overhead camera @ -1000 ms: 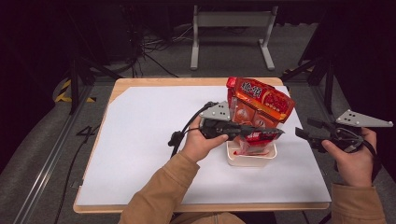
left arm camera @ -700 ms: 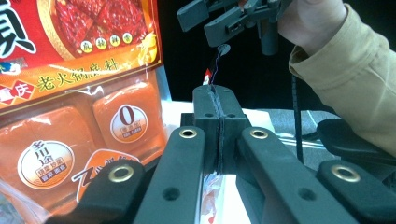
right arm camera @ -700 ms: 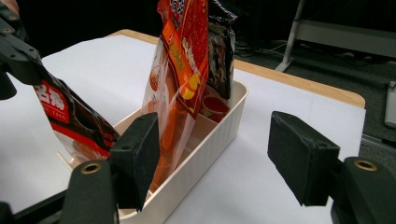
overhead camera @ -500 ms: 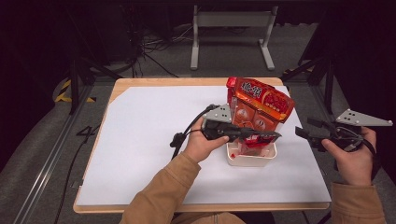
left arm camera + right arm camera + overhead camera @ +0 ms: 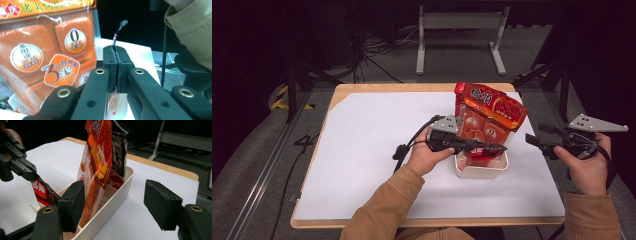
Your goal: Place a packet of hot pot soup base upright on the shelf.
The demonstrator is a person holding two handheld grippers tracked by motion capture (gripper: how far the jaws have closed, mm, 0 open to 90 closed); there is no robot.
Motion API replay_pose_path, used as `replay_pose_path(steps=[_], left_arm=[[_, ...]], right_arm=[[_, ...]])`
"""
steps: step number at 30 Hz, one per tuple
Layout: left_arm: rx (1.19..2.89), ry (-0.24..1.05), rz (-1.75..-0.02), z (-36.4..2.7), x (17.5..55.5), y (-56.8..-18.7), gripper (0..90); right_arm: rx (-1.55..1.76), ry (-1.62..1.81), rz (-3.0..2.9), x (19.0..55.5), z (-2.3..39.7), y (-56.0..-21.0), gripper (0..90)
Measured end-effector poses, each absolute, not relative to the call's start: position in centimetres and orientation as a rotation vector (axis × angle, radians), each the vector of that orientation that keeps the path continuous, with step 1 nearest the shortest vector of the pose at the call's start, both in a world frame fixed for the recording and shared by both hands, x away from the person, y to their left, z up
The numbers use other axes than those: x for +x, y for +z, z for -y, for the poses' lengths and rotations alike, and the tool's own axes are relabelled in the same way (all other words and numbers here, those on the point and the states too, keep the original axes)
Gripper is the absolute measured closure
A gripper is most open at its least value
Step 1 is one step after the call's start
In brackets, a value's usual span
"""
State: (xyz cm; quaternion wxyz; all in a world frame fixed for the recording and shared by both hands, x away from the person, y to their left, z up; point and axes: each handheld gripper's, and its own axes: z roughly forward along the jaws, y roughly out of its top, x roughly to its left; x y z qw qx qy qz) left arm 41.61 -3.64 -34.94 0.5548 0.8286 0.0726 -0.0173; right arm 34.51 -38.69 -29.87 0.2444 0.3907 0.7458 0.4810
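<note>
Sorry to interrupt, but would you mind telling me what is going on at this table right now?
A person is working with snack packets at a white bin on the table. The left hand-held gripper is shut on a small red packet at the bin's near end. A large orange bag stands upright in the bin. The right hand-held gripper waits open beside the bin, holding nothing.

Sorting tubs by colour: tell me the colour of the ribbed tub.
Cream white tub; right gripper view shows it best.
</note>
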Motion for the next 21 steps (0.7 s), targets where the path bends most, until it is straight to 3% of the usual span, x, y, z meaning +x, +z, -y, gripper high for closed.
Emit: replay_pose_path(steps=[7, 12, 14, 21], left_arm=[[1.963, -0.074, -0.218, 3.2, 41.9, -35.4, 84.2], [1.944, -0.079, -0.223, 3.2, 41.6, -35.3, 63.1], [1.947, -0.063, -0.227, 3.2, 41.3, -35.2, 49.3], [1.924, -0.010, -0.245, 2.5, 40.8, -34.4, 34.3]], right_arm=[[1.058, 1.316, -2.047, 34.8, 38.4, -29.9, 33.9], [1.057, 1.315, -2.048, 34.9, 38.3, -29.9, 33.8], [1.058, 1.314, -2.052, 34.9, 38.3, -29.9, 33.8], [1.055, 1.311, -2.058, 34.9, 38.1, -30.0, 32.9]])
